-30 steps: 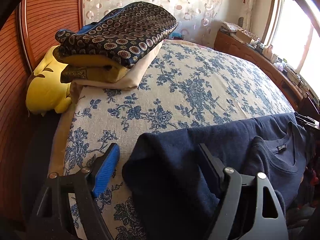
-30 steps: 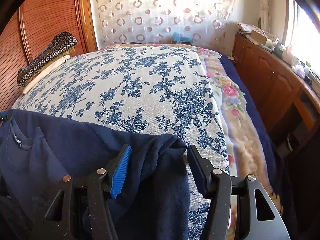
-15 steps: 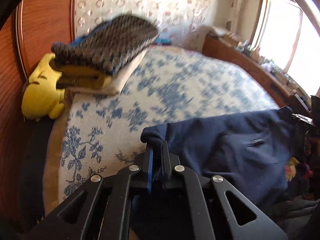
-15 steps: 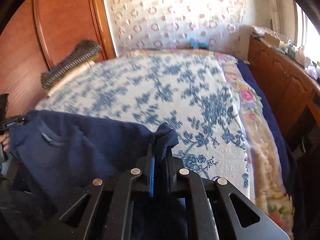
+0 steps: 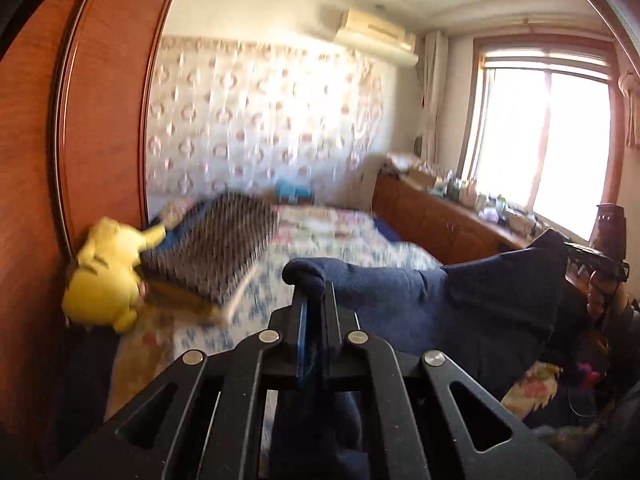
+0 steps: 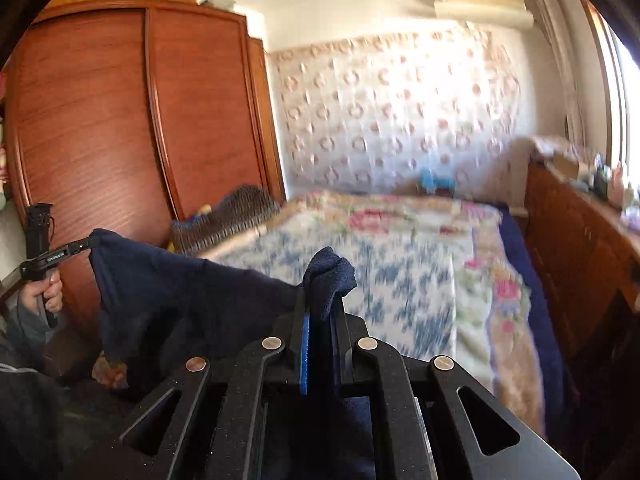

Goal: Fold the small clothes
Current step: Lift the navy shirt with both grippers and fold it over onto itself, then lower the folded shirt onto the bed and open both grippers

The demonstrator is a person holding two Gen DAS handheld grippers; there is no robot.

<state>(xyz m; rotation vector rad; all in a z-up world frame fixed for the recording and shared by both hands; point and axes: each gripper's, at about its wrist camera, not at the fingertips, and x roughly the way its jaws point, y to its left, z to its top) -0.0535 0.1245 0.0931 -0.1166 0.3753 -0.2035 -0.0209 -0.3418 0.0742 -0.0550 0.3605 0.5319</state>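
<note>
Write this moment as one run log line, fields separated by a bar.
step: lift garment | left gripper: shut on navy shirt | right gripper: shut on navy shirt | shirt: held up between both, above bed

Navy blue shirt (image 5: 460,300), blue-flowered cream bedspread (image 6: 400,272), yellow plush toy (image 5: 106,280), reddish-brown wooden wardrobe (image 6: 120,120), white curtain (image 6: 400,112) with pinkish rings, black-framed grippers with blue pads

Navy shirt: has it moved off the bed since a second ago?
Yes. The navy shirt went up: it lay flat on the floral bedspread, and now hangs stretched above it between the left gripper and right gripper.
</note>
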